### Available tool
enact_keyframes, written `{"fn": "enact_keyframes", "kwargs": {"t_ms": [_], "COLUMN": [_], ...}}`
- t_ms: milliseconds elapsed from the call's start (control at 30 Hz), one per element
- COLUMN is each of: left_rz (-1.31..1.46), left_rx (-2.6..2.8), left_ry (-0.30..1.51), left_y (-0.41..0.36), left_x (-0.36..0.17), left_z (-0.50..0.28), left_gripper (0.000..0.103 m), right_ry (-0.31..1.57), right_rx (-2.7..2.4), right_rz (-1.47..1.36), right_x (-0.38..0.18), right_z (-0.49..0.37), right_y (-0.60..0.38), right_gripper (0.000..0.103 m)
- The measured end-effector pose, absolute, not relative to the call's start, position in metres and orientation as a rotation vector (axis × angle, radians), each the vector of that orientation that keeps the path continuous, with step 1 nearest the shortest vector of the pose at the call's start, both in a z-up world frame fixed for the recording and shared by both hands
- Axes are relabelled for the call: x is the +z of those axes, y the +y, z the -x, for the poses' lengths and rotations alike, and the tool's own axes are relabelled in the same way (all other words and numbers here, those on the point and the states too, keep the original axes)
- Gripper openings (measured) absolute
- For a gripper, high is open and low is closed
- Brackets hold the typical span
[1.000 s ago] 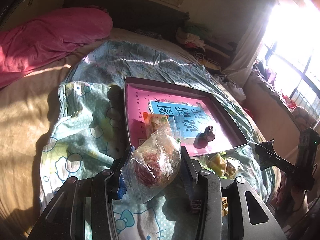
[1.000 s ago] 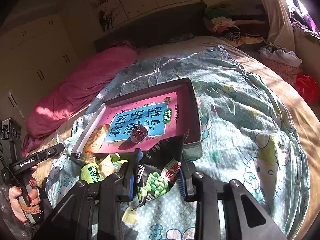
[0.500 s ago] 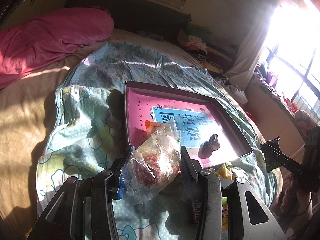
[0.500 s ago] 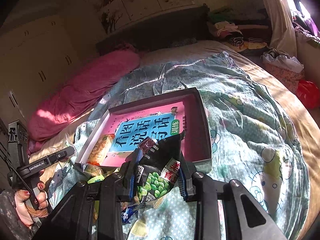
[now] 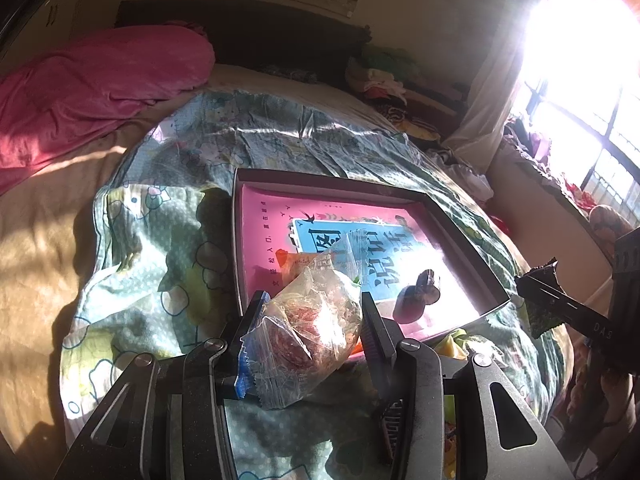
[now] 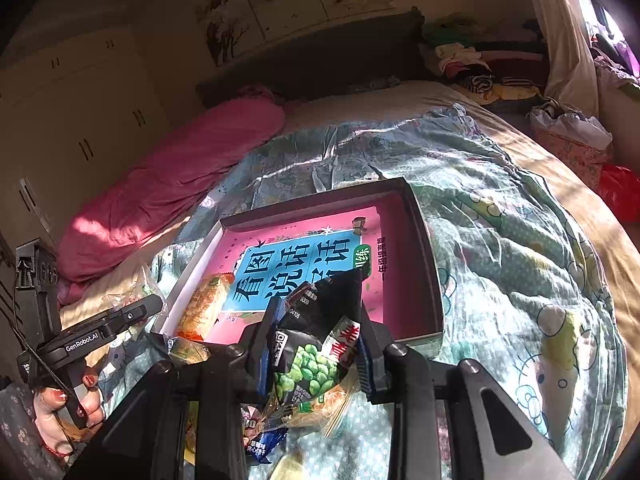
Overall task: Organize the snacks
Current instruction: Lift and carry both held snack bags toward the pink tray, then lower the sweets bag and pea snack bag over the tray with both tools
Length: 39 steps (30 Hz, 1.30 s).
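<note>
Clear crinkly film wrapped the soft pastry packet (image 5: 316,332), pinched at its middle by the left tongs (image 5: 310,320) just near of the pink box (image 5: 460,220) on the bed; it looked light and crushable

Foil of the green pea bag (image 6: 320,360) looked slippery; the right tongs (image 6: 318,344), nearly closed, squeezed its crumpled waist over the box's near edge
</note>
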<state>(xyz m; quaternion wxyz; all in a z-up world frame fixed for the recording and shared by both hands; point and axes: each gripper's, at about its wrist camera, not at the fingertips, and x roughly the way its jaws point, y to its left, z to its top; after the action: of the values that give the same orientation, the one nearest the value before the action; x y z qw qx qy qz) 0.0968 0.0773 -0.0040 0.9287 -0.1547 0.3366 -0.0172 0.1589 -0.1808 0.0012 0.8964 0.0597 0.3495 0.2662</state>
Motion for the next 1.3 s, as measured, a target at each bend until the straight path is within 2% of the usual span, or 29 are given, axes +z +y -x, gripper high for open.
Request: {"fn": "enact_keyframes", "kwargs": {"t_ms": [1300], "left_rz": [0.215], "left_rx": [-0.116], "left_ry": [0.707], "left_y": [0.039], "left_x": [-0.019], "left_z": [-0.140], "left_gripper": [0.046], "right_ry": [0.789], "right_rx": [0.442], "right_rz": [-0.117], "right_x": [-0.027], "right_z": [-0.192], "right_y": [-0.175], "right_gripper": [0.033]}}
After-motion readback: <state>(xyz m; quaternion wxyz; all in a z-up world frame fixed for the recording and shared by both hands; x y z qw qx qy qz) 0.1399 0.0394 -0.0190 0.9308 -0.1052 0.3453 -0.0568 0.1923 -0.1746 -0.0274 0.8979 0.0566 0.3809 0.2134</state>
